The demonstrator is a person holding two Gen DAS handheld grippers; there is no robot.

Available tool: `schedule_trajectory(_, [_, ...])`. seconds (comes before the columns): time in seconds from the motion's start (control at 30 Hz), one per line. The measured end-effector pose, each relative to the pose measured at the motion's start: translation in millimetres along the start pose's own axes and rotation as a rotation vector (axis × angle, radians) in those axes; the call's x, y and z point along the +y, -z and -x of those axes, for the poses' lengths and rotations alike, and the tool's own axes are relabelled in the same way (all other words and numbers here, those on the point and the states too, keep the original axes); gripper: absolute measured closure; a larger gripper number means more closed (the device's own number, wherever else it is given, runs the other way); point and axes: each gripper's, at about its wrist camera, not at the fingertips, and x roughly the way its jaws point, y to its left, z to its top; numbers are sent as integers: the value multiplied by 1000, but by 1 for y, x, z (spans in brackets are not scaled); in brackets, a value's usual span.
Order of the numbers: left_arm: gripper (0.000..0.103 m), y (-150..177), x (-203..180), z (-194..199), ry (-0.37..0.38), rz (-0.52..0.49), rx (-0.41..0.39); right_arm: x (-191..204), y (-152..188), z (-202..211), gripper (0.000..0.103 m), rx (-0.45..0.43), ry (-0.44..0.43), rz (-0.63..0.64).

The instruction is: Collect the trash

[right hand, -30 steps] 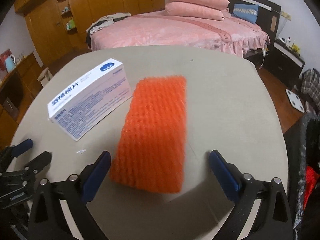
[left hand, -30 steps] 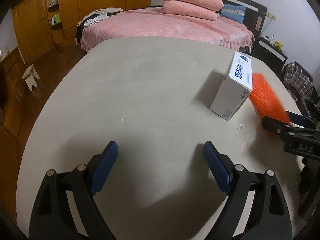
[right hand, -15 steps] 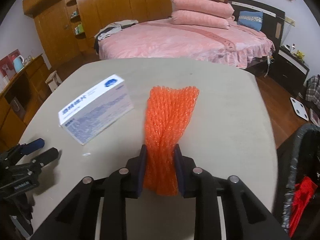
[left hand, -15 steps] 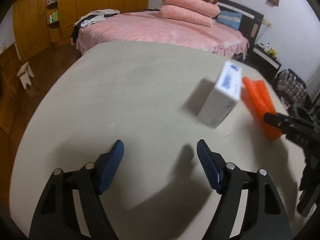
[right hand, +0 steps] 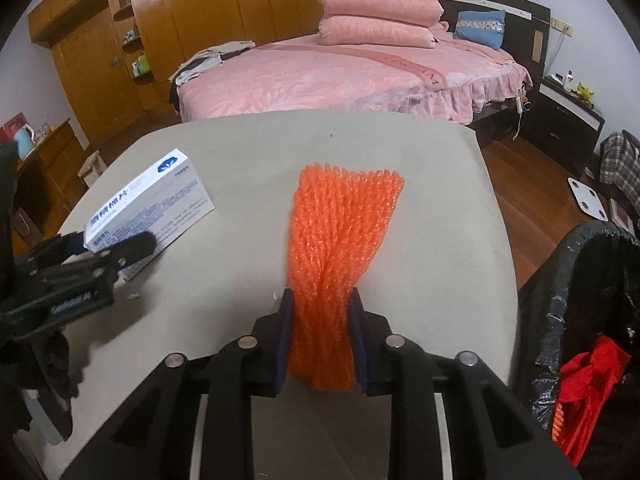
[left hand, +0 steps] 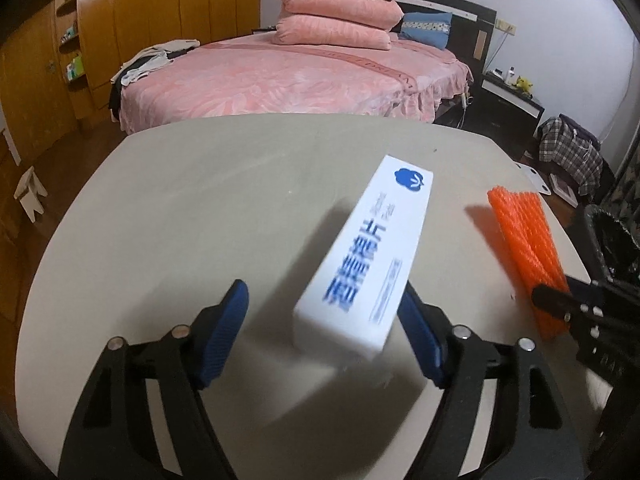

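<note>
A white box with blue print [left hand: 372, 256] lies on the beige table [left hand: 200, 200]; its near end sits between the open jaws of my left gripper [left hand: 324, 328], nearer the right finger. The box also shows in the right wrist view [right hand: 152, 204]. My right gripper [right hand: 322, 336] is shut on an orange foam net [right hand: 340, 240], pinching its near end, with the net fanning out ahead over the table. The net shows in the left wrist view [left hand: 528, 256] at the right.
A black-lined trash bin [right hand: 580, 320] with red trash inside stands past the table's right edge. A pink bed [right hand: 340, 76] lies beyond the table. Wooden wardrobes [right hand: 180, 20] line the far left wall. Small white scraps [right hand: 134, 295] lie on the table.
My left gripper has moved right and forward so the white box now sits between its jaws. My right gripper stays shut on the orange net, which it closed on a second ago.
</note>
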Motion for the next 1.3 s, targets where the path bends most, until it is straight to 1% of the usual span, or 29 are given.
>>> schedule_trajectory(0.03, [45, -1, 0, -2, 17, 3, 5, 1, 2, 0, 76, -1, 1, 4])
schedule_trajectory(0.07, [56, 0, -2, -3, 33, 5, 10, 1, 3, -2, 74, -2, 4, 10])
schedule_trajectory(0.13, [59, 2, -4, -2, 28, 0, 6, -1, 5, -5, 72, -5, 4, 11])
schedule_trajectory(0.2, [66, 4, -6, 1, 37, 9, -5, -1, 6, -6, 72, -7, 5, 13])
schedule_trajectory(0.37, [73, 13, -18, 20, 29, 33, -43, -1, 7, -5, 74, -7, -11, 3])
schedule_trajectory(0.5, [74, 24, -26, 38, 25, 54, -57, -4, 5, 4, 78, -14, -39, 1])
schedule_trajectory(0.73, [74, 37, -37, 66, 32, 55, -83, -7, 2, 32, 79, -48, -73, -12])
schedule_trajectory(0.97, [74, 40, -49, 91, 30, 32, -114, -5, 1, 67, 79, -90, -102, -5])
schedule_trajectory(1.3, [74, 35, -67, 134, 54, 18, -183, -9, -5, 118, 79, -155, -131, -4])
